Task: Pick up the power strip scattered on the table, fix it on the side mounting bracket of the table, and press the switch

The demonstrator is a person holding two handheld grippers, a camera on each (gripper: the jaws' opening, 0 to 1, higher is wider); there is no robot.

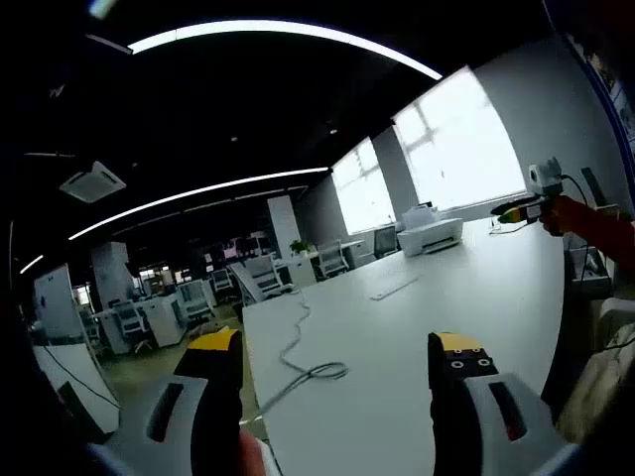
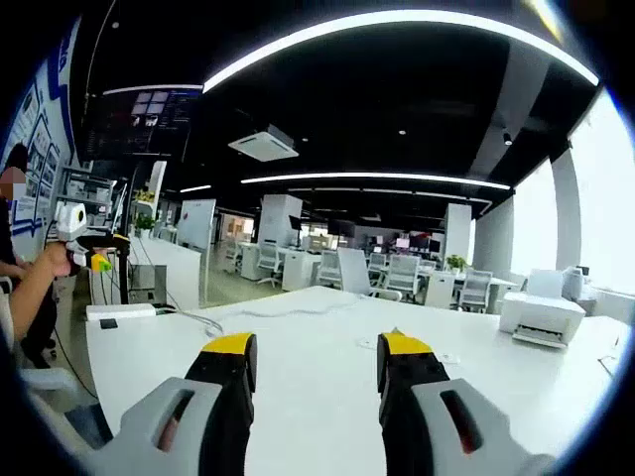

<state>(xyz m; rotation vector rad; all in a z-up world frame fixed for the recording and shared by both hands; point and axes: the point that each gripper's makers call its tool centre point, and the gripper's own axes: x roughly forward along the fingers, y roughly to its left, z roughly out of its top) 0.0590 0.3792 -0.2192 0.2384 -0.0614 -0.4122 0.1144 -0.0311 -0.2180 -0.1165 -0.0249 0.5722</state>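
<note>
My left gripper (image 1: 337, 352) hovers open over the white table (image 1: 466, 297), nothing between its yellow-tipped jaws. A long flat white strip (image 1: 394, 289), possibly the power strip, lies further along the table. A grey cable (image 1: 310, 369) loops near the table's left edge, just beyond the left jaw. My right gripper (image 2: 317, 347) is also open and empty above the table (image 2: 298, 387). A white block with a dark patch (image 2: 119, 313) lies at the table's far left corner, a cable (image 2: 203, 320) running from it. I cannot tell which is the power strip.
A white printer (image 1: 429, 233) (image 2: 541, 317) stands at the table's far end. A person's hand holds another gripper (image 1: 534, 198) (image 2: 81, 243) beyond the table. Office chairs (image 2: 402, 278) and desks lie behind. Small white pieces (image 2: 448, 358) rest near my right jaw.
</note>
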